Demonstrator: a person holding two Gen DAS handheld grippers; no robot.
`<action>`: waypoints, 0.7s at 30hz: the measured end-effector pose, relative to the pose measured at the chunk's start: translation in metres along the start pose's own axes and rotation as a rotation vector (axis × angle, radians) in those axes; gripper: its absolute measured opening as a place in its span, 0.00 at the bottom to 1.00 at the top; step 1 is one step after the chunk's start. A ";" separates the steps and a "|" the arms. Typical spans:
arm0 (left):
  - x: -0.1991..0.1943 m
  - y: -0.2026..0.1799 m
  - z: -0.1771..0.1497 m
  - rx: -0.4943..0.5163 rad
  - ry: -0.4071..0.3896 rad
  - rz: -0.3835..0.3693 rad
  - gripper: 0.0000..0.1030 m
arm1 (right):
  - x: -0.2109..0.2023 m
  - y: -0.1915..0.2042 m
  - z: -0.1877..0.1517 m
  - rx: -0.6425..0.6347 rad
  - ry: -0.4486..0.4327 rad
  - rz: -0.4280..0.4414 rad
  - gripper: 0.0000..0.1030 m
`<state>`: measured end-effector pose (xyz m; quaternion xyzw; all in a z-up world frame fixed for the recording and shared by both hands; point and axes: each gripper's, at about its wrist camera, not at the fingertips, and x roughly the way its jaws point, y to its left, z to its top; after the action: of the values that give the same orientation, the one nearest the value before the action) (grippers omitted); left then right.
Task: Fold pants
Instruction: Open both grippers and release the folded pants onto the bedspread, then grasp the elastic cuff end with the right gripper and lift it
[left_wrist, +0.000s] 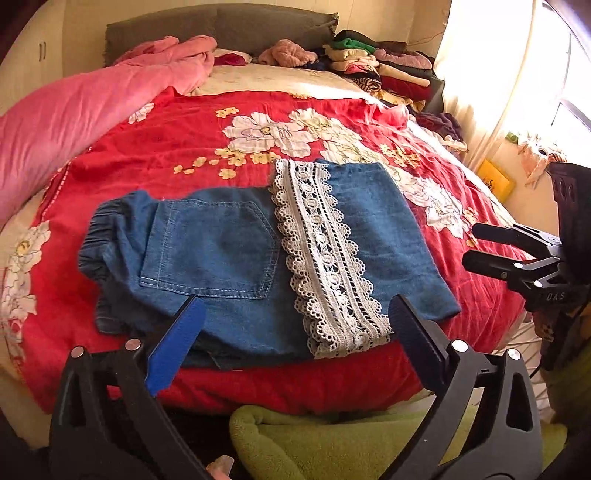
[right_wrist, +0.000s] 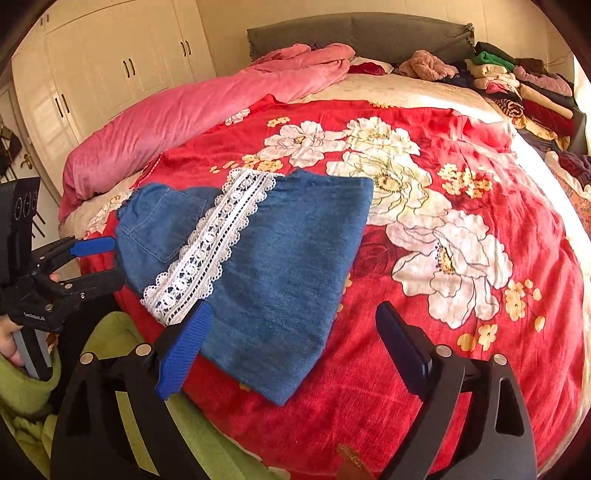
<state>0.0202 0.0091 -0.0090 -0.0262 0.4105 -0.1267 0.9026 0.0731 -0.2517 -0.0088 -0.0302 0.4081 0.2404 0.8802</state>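
Our left claw (left_wrist: 295, 332) hangs wide and empty over the near edge of the folded pants (left_wrist: 236, 258), lying flat on the red bedspread (left_wrist: 147, 155), lace strip (left_wrist: 328, 258) across them; right claw (right_wrist: 291, 339) wide too, gripping nothing.

Bedspread (right_wrist: 424, 350) free right of pants (right_wrist: 288, 258); clothes pile (right_wrist: 524, 92) far.

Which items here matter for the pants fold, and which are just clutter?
Job:
- denim pants with lace trim
- left hand-held gripper, open
- right hand-held gripper, open

Lying about:
- pink duvet
- clothes stack
- red floral bedspread
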 end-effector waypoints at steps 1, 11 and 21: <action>-0.001 0.001 0.000 -0.002 -0.003 0.005 0.91 | -0.002 0.001 0.002 0.000 -0.010 0.001 0.87; -0.016 0.015 0.002 -0.014 -0.040 0.060 0.91 | -0.011 0.023 0.028 -0.045 -0.062 0.023 0.87; -0.024 0.045 0.000 -0.082 -0.054 0.089 0.91 | -0.001 0.055 0.063 -0.109 -0.084 0.072 0.87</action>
<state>0.0143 0.0587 0.0020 -0.0485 0.3915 -0.0689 0.9163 0.0922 -0.1877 0.0413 -0.0535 0.3577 0.2948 0.8845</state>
